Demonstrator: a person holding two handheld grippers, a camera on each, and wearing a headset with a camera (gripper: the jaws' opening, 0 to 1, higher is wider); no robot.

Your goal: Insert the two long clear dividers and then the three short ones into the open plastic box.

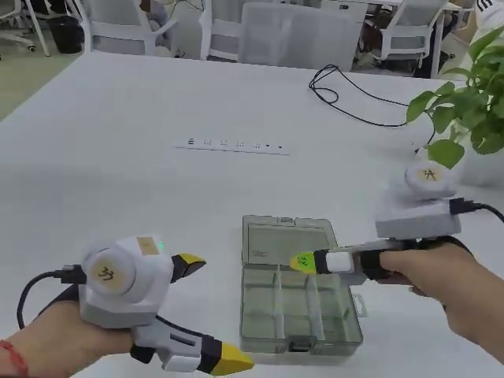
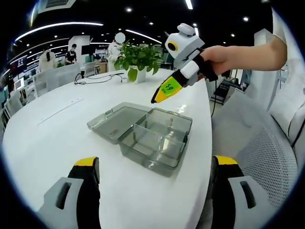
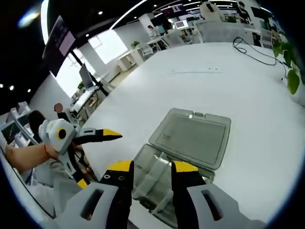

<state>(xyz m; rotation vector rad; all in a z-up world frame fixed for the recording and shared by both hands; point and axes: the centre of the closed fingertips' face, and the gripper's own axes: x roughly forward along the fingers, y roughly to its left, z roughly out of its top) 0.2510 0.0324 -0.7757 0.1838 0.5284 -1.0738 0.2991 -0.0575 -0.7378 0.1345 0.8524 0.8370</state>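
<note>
**Box open, dividers seated**

Left hand-held gripper (image 1: 214, 313): jaws wide apart, empty, above the surface (image 1: 118, 157). Right hand-held gripper (image 3: 153, 167): jaws narrowly apart, nothing seen between them, tip over the box (image 1: 303, 340). Box near the surface's near edge, lid (image 1: 287, 240) flat behind. Clear dividers (image 1: 313, 295) stand inside.

A: The smoky grey see-through plastic box (image 1: 260, 335)?
B: Glossy, with smooth walls and lid.
A: The broad white desk (image 1: 118, 157)?
B: Smooth, matt, with a faint sheen.
A: The left tongs (image 1: 220, 313) and the right tongs (image 1: 303, 262)?
B: Matt white plastic shells, yellow tips.
</note>
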